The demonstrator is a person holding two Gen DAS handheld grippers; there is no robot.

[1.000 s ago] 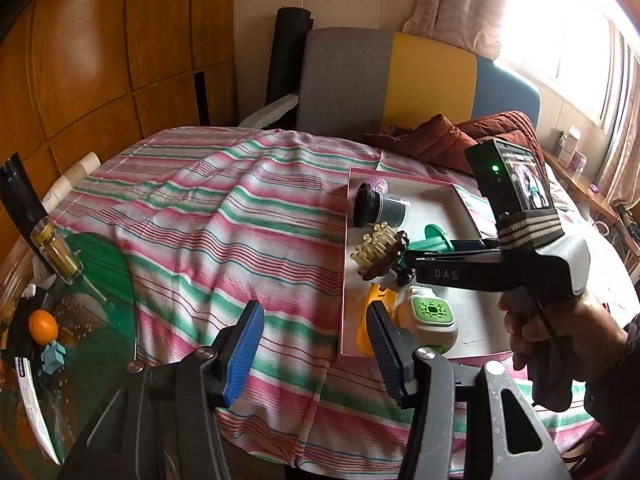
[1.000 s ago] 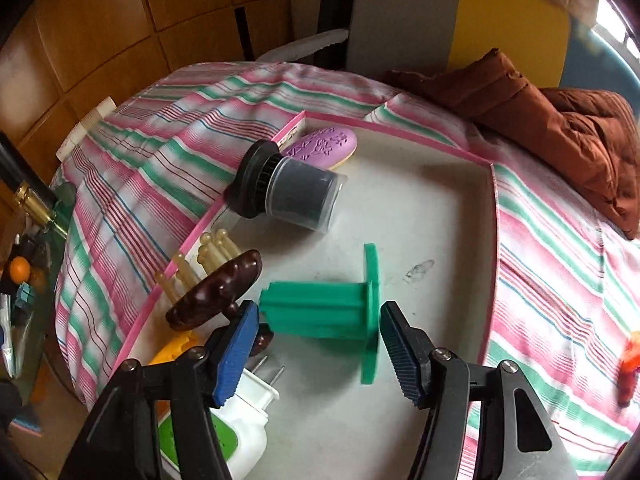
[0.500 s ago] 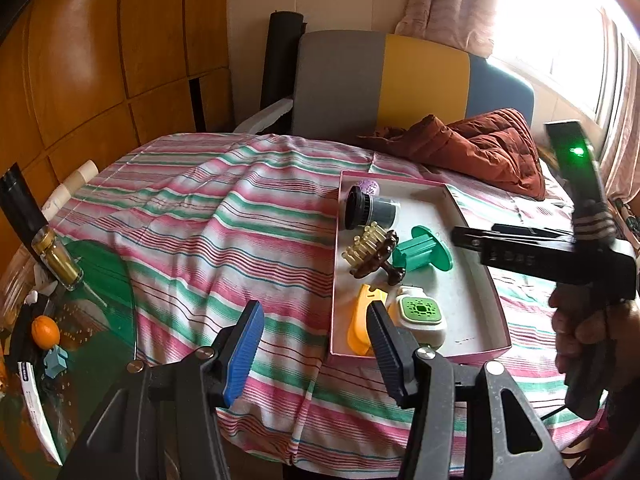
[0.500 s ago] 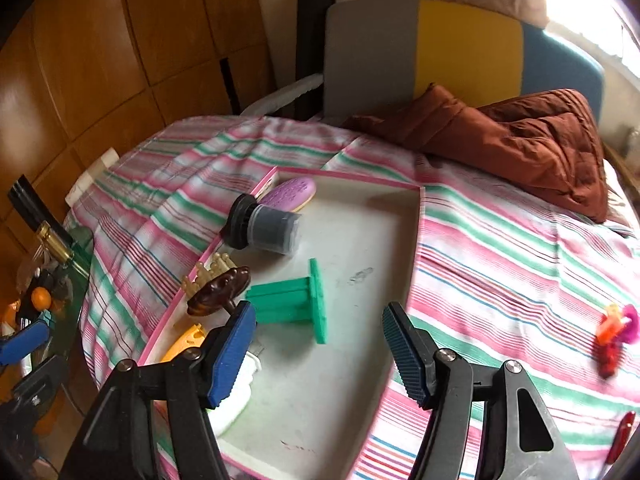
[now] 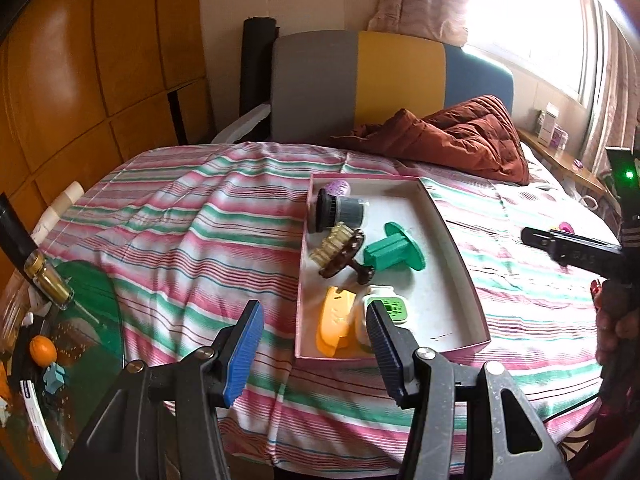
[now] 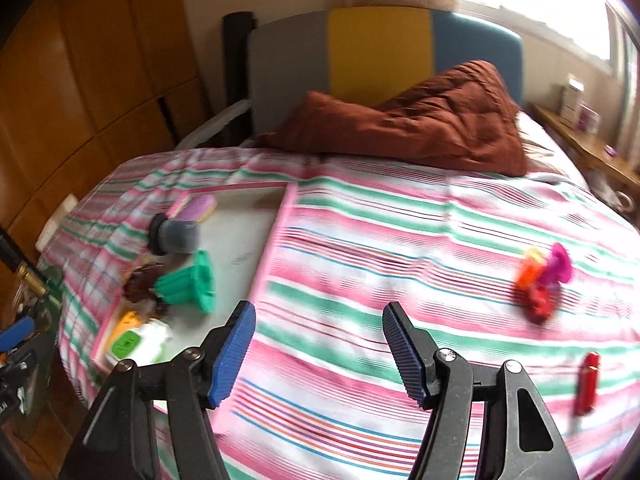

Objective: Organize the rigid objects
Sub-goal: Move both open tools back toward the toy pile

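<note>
A pink-rimmed tray [image 5: 460, 264] lies on the striped bedcover. It holds a green spool [image 5: 394, 250], a black-and-grey cup [image 5: 340, 212], a purple brush [image 5: 338, 189], a brown comb clip [image 5: 340, 252], a yellow piece [image 5: 334, 320] and a white-and-green device [image 5: 386, 308]. My left gripper [image 5: 314, 312] hangs open and empty before the tray's near left corner. My right gripper [image 6: 320, 312] is open and empty over the cover, right of the tray [image 6: 276, 236] and the green spool [image 6: 188, 282]. Farther right lie a cluster of orange, magenta and red toys [image 6: 542, 276] and a red piece [image 6: 586, 384].
A rust-brown quilt [image 6: 420, 128] is heaped at the head of the bed against a grey, yellow and blue headboard [image 5: 400, 76]. A glass side table [image 5: 80, 320] at the left carries a bottle [image 5: 48, 280] and an orange [image 5: 42, 350]. A hand [image 5: 616, 320] holds the right gripper's body.
The right gripper has drawn back from the green spool, which stays in the tray, and swung right and up over the bedcover. The left gripper has pulled back slightly.
</note>
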